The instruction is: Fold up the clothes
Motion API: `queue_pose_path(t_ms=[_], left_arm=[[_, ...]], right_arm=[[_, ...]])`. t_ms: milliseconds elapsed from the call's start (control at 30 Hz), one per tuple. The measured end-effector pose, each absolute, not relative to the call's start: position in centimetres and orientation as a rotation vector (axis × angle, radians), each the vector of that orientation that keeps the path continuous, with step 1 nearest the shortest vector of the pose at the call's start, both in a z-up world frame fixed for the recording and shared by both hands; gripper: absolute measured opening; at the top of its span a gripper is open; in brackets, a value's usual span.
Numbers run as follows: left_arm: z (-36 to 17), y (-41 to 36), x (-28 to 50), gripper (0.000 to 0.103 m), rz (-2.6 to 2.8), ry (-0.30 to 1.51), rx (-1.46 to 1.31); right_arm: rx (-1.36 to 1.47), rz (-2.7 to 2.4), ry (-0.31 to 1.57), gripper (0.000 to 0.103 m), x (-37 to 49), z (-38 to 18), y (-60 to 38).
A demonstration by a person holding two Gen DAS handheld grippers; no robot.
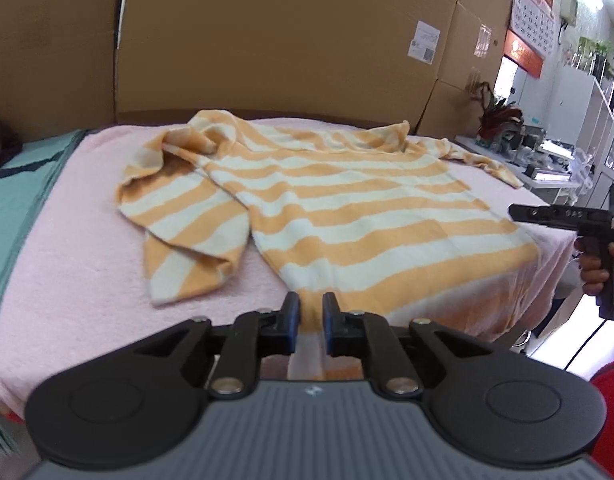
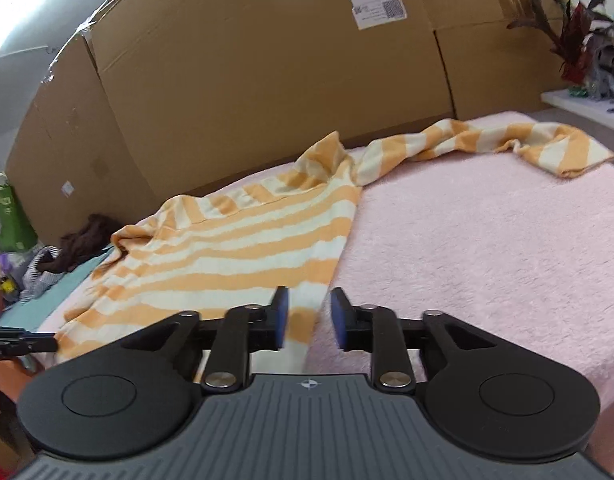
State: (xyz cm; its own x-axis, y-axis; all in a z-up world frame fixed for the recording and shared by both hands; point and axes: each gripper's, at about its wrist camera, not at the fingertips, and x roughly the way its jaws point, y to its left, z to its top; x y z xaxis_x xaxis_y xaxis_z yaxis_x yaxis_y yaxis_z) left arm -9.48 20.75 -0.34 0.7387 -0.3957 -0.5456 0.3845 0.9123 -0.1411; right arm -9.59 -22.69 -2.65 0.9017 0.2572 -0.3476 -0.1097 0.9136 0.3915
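Striped sweater [image 1: 347,208] (orange and cream bands) lies spread on the pink blanket [image 1: 75,264], body mostly flat, hem toward the near edge and hanging a little over it. Left sleeve [image 1: 187,216] is bunched and doubled over itself beside the body; right sleeve [image 2: 487,140] trails out to the far right along the cardboard boxes [image 2: 267,80], twisted, cuff flopped flat. So the garment is laid out but not squared up; not folded into a compact stack as it lies.

Left gripper [image 1: 311,320] hovers at the near hem, around the left-of-centre part, jaws parted with a narrow gap, nothing between them. Right gripper [image 2: 309,316] is also released, wider gap, sitting over the near right corner of the hem where sweater meets blanket; cloth shows through the gap but below the pads, not pinched as far as I can tell. In the left view a hand [image 1: 595,268] holds the right tool by its handle, off the right edge of the bed.

Both tools at the hem, one toward each side, suggests lining up for a two-point pick of the bottom edge (judgement only). Loose sleeves would likely drag or fold in crooked if the hem gets lifted as is.
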Motion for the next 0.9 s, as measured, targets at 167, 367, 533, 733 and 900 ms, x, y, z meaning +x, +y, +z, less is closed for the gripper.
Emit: queue_pose_path(t_ms=[167, 367, 533, 733, 900], left_arm=[[3.8, 20.3, -7.6, 0.061, -0.509, 0.447, 0.022], [4.5, 15.1, -0.9, 0.064, -0.567, 0.359, 0.051], [1.6, 9.7, 9.2, 0.064, -0.473, 0.545, 0.078], [-1.2, 6.9, 16.5, 0.067, -0.52, 0.621, 0.038], [-2.4, 8.5, 17.8, 0.1, -0.549, 0.647, -0.074]], right_arm=[[0.311, 0.237, 0.426, 0.041, -7.0, -2.2, -20.6], [0.237, 0.196, 0.487, 0.039, -3.0, -3.0, -18.7], [0.286, -0.092, 0.5, 0.041, 0.6, -0.9, -21.8], [0.212, 0.146, 0.482, 0.045, 4.7, 0.9, -20.3], [0.211, 0.087, 0.616, 0.033, 11.3, -1.1, -20.9]])
